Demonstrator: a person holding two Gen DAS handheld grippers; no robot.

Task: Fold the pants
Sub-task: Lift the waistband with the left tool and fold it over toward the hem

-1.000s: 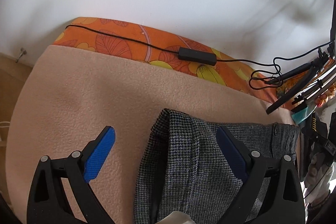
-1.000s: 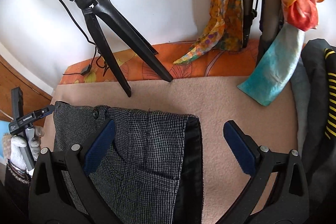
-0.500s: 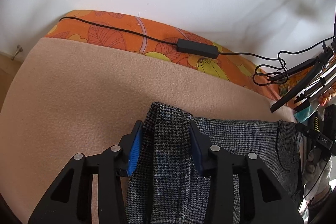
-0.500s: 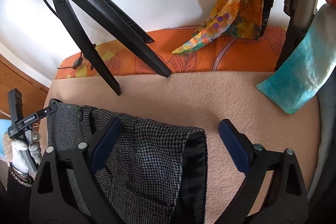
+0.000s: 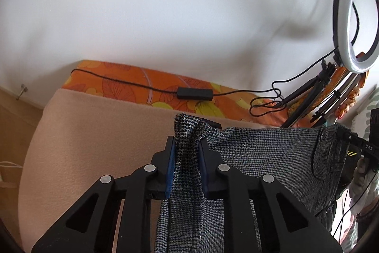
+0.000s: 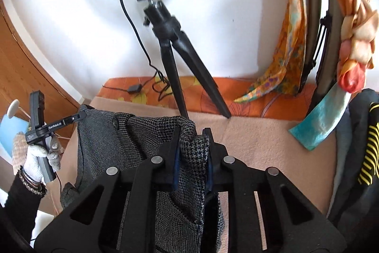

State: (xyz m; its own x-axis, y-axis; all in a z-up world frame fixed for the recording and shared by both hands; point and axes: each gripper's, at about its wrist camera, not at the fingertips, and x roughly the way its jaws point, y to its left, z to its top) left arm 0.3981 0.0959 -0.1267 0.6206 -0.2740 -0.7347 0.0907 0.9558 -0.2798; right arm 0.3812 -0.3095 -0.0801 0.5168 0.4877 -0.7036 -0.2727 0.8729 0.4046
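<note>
Left gripper (image 5: 187, 167): pinching one corner of the pants (image 5: 260, 153).
Right gripper (image 6: 193, 158): pinching the opposite corner, cloth bunched between its pads.

Each tool we carry, left (image 5: 187, 166) and right (image 6: 192, 159), has matte black linkage arms with round silver rivets and blue finger pads (image 5: 170, 170). At nine o'clock, our hand (image 6: 41, 155) wears a white knit glove, beaded bracelets and a black sleeve.

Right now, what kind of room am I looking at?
Probably a bedroom or home corner, not a lab: an orange floral cover under a peach blanket, scarves hanging at the wall, and a ring light on a tripod.
</note>
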